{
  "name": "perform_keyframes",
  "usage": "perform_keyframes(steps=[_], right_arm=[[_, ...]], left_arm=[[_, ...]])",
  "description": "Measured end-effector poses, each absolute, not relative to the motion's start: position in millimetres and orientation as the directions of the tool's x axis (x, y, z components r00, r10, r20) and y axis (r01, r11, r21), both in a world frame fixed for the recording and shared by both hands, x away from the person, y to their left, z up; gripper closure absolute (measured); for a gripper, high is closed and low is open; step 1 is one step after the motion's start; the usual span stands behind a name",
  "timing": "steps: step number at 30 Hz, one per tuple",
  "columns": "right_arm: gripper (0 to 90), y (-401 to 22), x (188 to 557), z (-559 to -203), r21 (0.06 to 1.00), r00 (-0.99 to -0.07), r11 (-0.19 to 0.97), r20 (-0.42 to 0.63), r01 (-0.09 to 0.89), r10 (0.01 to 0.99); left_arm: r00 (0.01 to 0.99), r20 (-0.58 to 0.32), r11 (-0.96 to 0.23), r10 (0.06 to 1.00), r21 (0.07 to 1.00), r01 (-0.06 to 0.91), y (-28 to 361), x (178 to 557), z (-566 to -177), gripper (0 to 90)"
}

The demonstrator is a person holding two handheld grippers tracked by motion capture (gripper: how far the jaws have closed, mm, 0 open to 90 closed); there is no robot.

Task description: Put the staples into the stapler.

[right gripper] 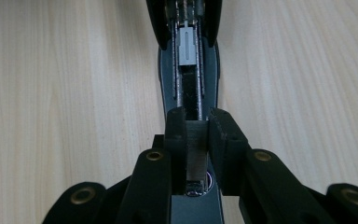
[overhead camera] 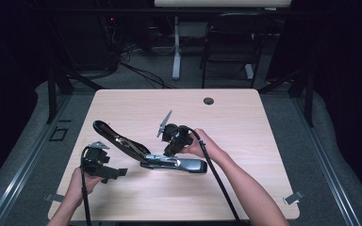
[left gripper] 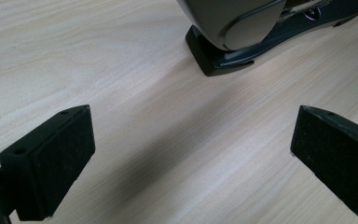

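A black stapler (overhead camera: 174, 163) lies in the middle of the table with its top arm (overhead camera: 118, 139) swung open toward the back left. My right gripper (overhead camera: 172, 148) stands over the stapler's open magazine channel (right gripper: 189, 88), pointing down. In the right gripper view, the right gripper (right gripper: 197, 116) is shut on a grey strip of staples (right gripper: 196, 151), held just above the channel, with a grey pusher (right gripper: 187, 46) farther along it. My left gripper (overhead camera: 115, 173) sits low at the stapler's left. In its own view the left gripper (left gripper: 191, 158) is open, with the stapler's end (left gripper: 228, 28) just beyond.
The wooden table (overhead camera: 245, 122) has a round cable hole (overhead camera: 209, 100) near its back edge. Behind the table stand a dark chair (overhead camera: 231, 42) and a white desk leg (overhead camera: 176, 47). Black cables trail from both grippers toward the front edge.
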State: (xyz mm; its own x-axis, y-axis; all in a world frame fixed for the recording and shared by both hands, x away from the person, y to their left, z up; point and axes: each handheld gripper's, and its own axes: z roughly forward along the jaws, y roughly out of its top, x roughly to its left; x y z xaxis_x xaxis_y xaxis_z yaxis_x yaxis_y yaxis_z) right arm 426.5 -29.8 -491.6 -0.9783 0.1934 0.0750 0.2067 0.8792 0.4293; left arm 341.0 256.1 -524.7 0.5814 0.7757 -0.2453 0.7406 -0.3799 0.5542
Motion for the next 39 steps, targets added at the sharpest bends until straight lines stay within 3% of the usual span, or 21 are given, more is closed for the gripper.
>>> perform_keyframes(steps=[39], right_arm=[[78.4,-25,423,-507,0.367,-0.986,0.915,0.048,0.165,0.159]], left_arm=[[0.587,-0.237,-0.4,0.774,0.536,0.743,256,342,-526,0.0]])
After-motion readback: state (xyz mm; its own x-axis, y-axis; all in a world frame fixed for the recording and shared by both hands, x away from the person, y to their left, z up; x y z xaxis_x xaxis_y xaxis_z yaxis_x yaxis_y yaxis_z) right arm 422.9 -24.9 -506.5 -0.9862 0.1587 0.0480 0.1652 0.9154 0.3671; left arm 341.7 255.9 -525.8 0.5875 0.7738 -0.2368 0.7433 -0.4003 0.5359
